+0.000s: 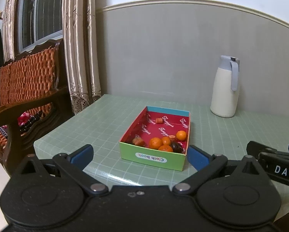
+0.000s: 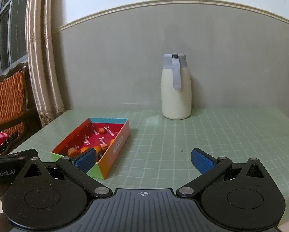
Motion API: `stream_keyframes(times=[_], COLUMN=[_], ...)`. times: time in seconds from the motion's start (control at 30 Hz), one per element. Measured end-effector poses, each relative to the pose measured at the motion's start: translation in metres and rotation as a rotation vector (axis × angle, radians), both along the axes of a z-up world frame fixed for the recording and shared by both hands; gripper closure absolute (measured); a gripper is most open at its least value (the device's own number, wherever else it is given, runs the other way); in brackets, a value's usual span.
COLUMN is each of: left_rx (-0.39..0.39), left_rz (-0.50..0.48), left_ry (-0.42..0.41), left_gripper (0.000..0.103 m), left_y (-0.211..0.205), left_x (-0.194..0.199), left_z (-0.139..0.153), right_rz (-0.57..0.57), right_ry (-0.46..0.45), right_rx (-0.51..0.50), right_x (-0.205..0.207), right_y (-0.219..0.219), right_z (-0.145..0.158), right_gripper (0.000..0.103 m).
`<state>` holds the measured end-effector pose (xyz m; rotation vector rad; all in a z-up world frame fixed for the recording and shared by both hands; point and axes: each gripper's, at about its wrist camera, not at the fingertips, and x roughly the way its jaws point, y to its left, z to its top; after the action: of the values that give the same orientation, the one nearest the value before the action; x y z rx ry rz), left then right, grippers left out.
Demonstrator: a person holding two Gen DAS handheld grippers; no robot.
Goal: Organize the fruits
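Green gridded mat [image 1: 98, 119] covers the table, bearing a cream insulated jug with a grey lid and handle [image 2: 176, 89] near its far edge by the wall. Near the left edge sits a shallow cardboard box with a red lining [image 1: 180, 162], holding small orange fruits [image 1: 155, 142] and dark ones at its near end. Left gripper [image 1: 139, 157] and right gripper [image 2: 144, 159] both hover with fingers spread apart, holding nothing.
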<state>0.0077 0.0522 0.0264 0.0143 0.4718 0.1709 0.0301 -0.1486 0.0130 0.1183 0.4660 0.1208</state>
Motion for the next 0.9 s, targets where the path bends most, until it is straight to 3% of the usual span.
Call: stream_keyframes(times=[0.9], left_rx=[0.004], left_rz=[-0.015], left_ry=[0.008], left_gripper=[0.006], left_y=[-0.0007], left_x=[0.0029], left_z=[-0.0013], right_rz=[0.002], right_ry=[-0.005], right_rx=[-0.008], right_x=[0.0017], right_y=[0.0061], right_z=[0.0], right_gripper=[0.0])
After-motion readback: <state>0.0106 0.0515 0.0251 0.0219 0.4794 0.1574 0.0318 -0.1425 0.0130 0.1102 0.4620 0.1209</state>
